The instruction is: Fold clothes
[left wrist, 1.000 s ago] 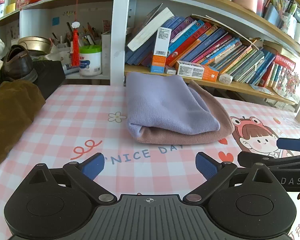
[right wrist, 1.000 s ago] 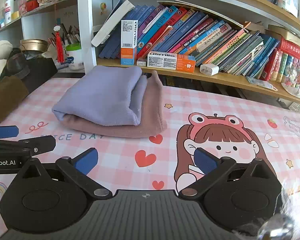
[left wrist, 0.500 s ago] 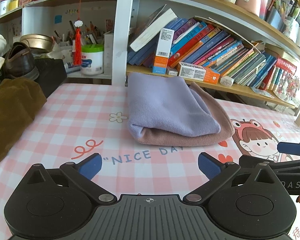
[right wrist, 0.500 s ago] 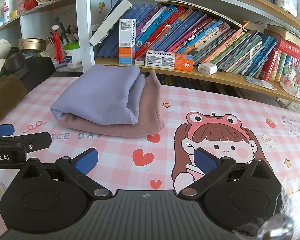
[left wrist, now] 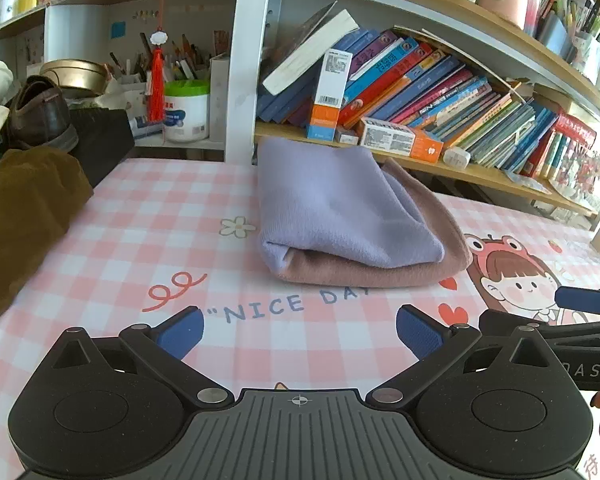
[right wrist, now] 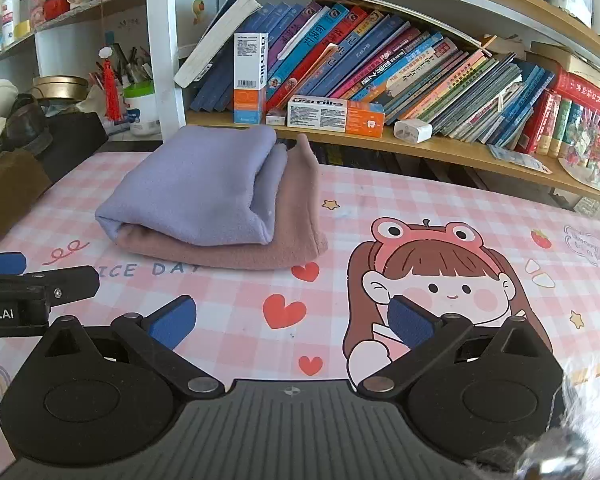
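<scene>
A folded lilac cloth (left wrist: 336,204) lies on top of a folded dusty-pink cloth (left wrist: 432,240) on the pink checked tablecloth (left wrist: 148,232). The stack also shows in the right wrist view, lilac (right wrist: 196,188) over pink (right wrist: 296,216). My left gripper (left wrist: 299,331) is open and empty, low over the table in front of the stack. My right gripper (right wrist: 291,322) is open and empty, to the right of the left one, in front of the stack. Neither touches the cloths.
A brown garment (left wrist: 24,216) lies heaped at the table's left edge, with a brown shoe (left wrist: 40,112) on a black box behind it. A bookshelf (right wrist: 420,76) with books and boxes runs along the back, close behind the stack.
Both grippers have drawn slightly closer to the stack and shifted a little. Both stay open and empty. The cloths have not moved.
</scene>
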A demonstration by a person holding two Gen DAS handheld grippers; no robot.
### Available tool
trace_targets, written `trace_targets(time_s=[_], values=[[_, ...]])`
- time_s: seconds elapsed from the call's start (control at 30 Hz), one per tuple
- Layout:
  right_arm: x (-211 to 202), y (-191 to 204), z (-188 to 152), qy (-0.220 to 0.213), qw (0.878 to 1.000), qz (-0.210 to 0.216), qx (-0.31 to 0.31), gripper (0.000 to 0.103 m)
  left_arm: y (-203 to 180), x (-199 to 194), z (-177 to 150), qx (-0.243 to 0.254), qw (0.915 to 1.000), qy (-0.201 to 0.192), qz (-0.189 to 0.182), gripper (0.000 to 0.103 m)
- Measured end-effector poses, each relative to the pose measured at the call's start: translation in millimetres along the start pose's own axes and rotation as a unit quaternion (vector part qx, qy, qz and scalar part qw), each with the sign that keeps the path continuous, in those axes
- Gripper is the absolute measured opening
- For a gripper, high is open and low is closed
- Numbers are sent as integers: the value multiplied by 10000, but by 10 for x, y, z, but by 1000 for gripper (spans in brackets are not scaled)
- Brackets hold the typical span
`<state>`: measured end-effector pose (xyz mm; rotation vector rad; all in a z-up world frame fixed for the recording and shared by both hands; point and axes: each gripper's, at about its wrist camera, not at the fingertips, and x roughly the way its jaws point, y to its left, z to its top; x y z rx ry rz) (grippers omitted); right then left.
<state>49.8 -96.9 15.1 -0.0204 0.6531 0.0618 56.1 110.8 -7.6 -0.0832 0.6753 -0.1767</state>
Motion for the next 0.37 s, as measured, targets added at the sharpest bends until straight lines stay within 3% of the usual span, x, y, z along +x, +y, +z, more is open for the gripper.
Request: trace_targets(time_s=[0.37], values=[[22, -13, 4, 22, 10000, -26, 7, 103, -8, 1, 0, -19, 10000, -27, -65, 103]])
